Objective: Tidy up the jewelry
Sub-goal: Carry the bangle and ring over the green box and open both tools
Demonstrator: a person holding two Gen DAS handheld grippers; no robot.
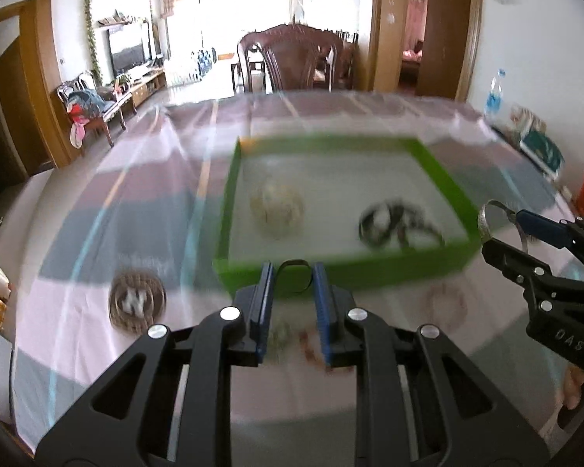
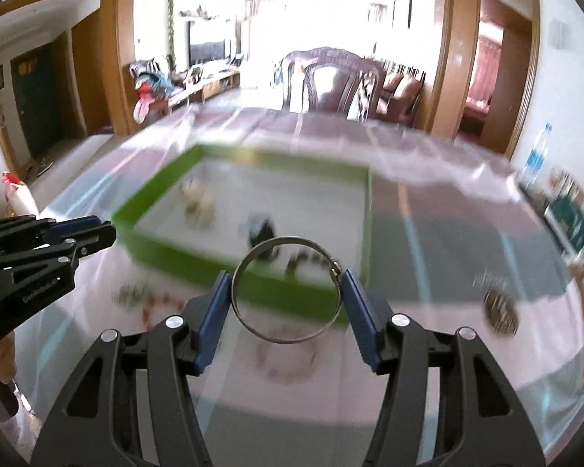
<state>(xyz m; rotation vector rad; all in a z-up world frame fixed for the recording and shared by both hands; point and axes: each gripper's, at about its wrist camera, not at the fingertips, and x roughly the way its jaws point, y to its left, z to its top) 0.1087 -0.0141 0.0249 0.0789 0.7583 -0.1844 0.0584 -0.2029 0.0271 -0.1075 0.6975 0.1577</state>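
Bangle (image 2: 286,290) clamped across right tool (image 2: 284,292), small dark ring (image 1: 293,276) pinched in left tool (image 1: 292,278), both above table before green tray (image 1: 440,171). Carry level over rim; release low inside, clear of pieces already there.

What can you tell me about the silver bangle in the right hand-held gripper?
The silver bangle is a thin, shiny metal hoop, apparently whole, with a small clasp or bead on its right side. It is held between the blue pads of the right hand-held gripper, which press on its left and right edges. It hangs in the air, tilted, in front of the near wall of the green tray, touching nothing else.
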